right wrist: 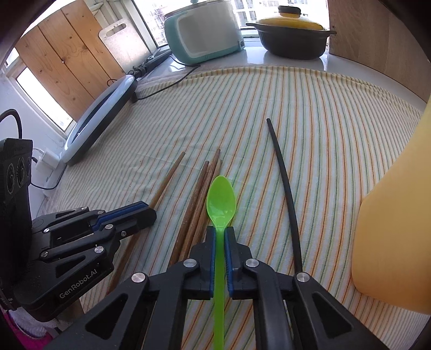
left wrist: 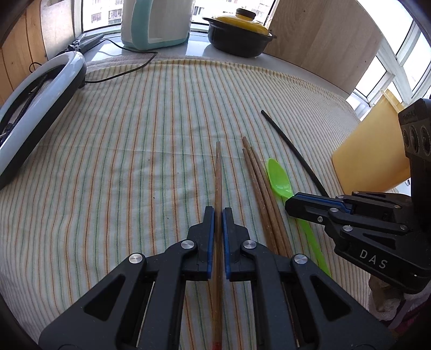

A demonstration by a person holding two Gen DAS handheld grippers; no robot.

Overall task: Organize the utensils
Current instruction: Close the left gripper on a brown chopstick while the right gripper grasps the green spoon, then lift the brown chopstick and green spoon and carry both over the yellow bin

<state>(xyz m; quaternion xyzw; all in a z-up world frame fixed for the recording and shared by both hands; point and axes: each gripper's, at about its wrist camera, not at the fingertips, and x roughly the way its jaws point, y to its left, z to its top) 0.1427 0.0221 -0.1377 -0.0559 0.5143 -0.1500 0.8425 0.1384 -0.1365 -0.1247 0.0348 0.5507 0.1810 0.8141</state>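
Observation:
My left gripper (left wrist: 218, 212) is shut on a brown wooden chopstick (left wrist: 218, 175) that points forward over the striped cloth. Three more wooden chopsticks (left wrist: 260, 183) lie bunched just to its right. My right gripper (right wrist: 219, 233) is shut on the handle of a green plastic spoon (right wrist: 221, 199), bowl forward. In the right wrist view the chopstick bunch (right wrist: 200, 199) lies left of the spoon and the left gripper (right wrist: 145, 212) holds its chopstick (right wrist: 168, 179) further left. A black stick (right wrist: 285, 183) lies to the right; it also shows in the left wrist view (left wrist: 291, 148).
An orange plastic container (right wrist: 393, 242) stands at the right edge of the striped cloth (right wrist: 309, 107). A ring light (left wrist: 35, 107) lies at the left with its cable. A teal appliance (left wrist: 153, 24) and a black pot with yellow lid (left wrist: 239, 35) stand at the back.

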